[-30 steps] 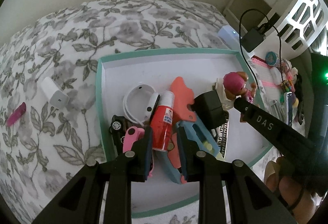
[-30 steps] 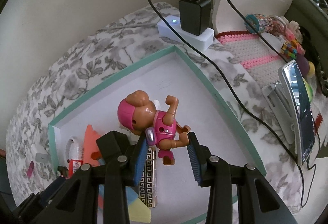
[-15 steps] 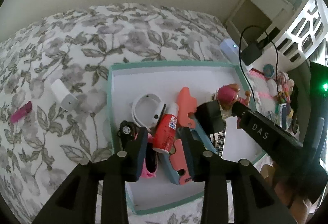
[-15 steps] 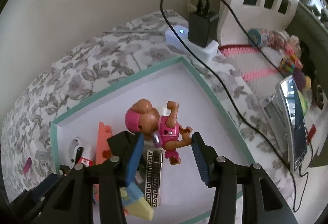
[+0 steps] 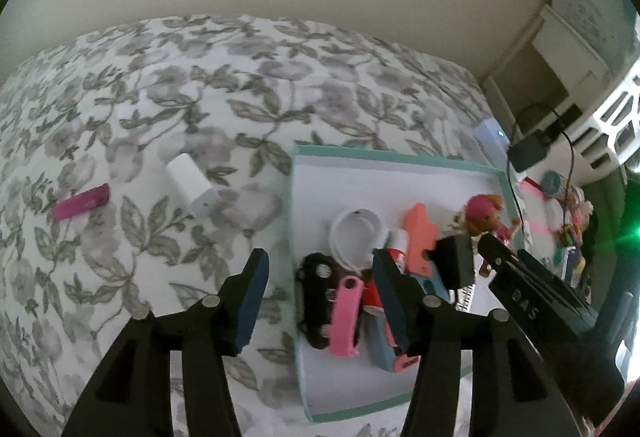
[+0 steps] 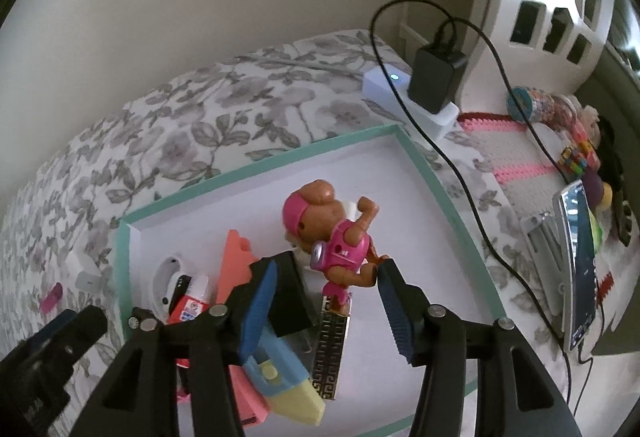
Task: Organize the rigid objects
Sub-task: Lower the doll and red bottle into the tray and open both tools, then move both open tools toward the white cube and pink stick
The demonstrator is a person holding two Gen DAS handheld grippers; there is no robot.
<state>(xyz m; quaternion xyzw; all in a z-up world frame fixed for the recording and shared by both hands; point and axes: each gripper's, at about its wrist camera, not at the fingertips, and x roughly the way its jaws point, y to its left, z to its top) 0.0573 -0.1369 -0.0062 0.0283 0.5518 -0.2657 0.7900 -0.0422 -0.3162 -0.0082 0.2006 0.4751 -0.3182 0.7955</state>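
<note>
While both pairs of tongs are spreading apart with nothing clamped, the left tongs (image 5: 322,297) straddle the left wall of the teal-rimmed tray (image 5: 384,156) on the flowered bed (image 5: 200,85), and the right tongs (image 6: 328,309) hang over the pink toy figure (image 6: 332,233) inside it. A black toy car (image 5: 316,301), a pink tag (image 5: 347,317) and a white ring (image 5: 356,233) crowd the tray. On the bed lie a white plug, perhaps a charger (image 5: 192,185), and a magenta stick (image 5: 82,202).
</note>
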